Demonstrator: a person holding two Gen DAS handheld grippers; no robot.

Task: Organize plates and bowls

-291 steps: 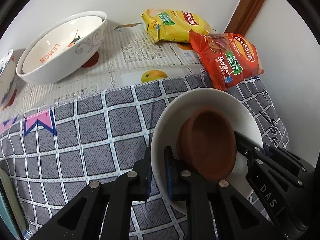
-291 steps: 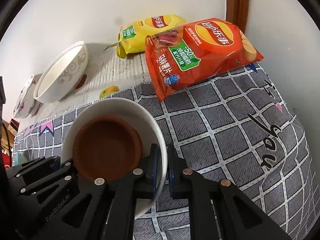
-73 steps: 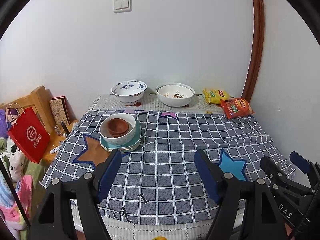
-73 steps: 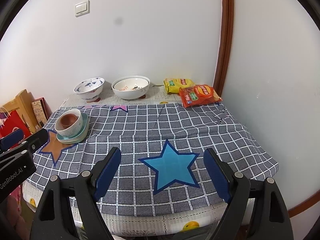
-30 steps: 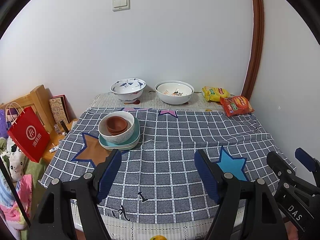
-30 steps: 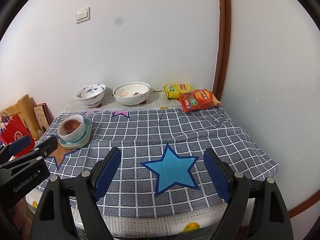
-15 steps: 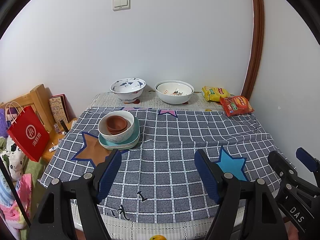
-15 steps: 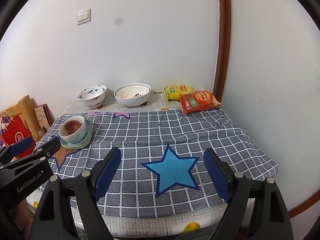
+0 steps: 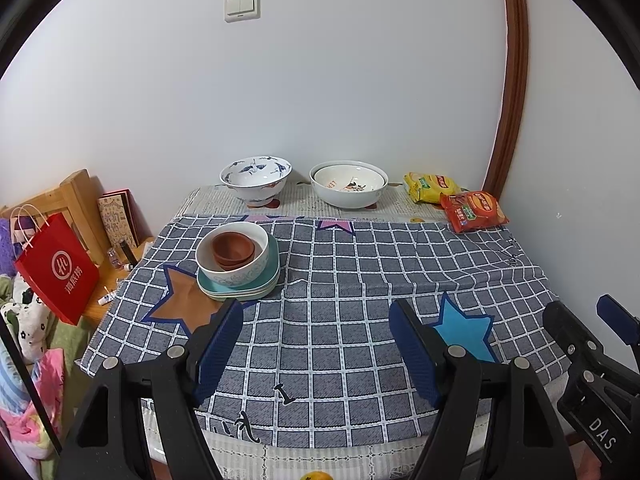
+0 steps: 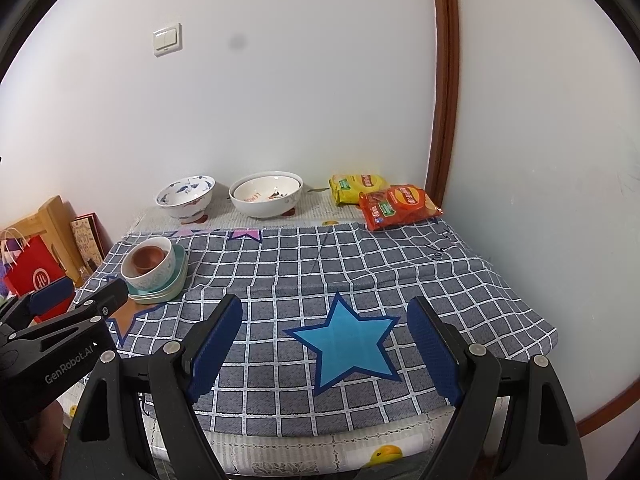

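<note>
A stack stands on the left of the checked tablecloth: teal plates (image 9: 269, 276) at the bottom, a white bowl (image 9: 240, 270) on them, a small brown bowl (image 9: 233, 249) inside it. The stack also shows in the right wrist view (image 10: 154, 270). A blue-patterned bowl (image 9: 256, 180) and a white bowl marked LEMON (image 9: 349, 184) stand at the back by the wall. My left gripper (image 9: 316, 344) is open and empty over the table's front edge. My right gripper (image 10: 320, 344) is open and empty, to the right of the left one.
Yellow (image 9: 430, 187) and red (image 9: 474, 211) chip bags lie at the back right corner. A red paper bag (image 9: 56, 268) and a wooden chair (image 9: 76, 200) stand left of the table. The wall is close on the right.
Earlier both grippers held the white bowl with the brown bowl near the chip bags. Now that bowl sits on the teal plates and both grippers are open, drawn back to the table front.
</note>
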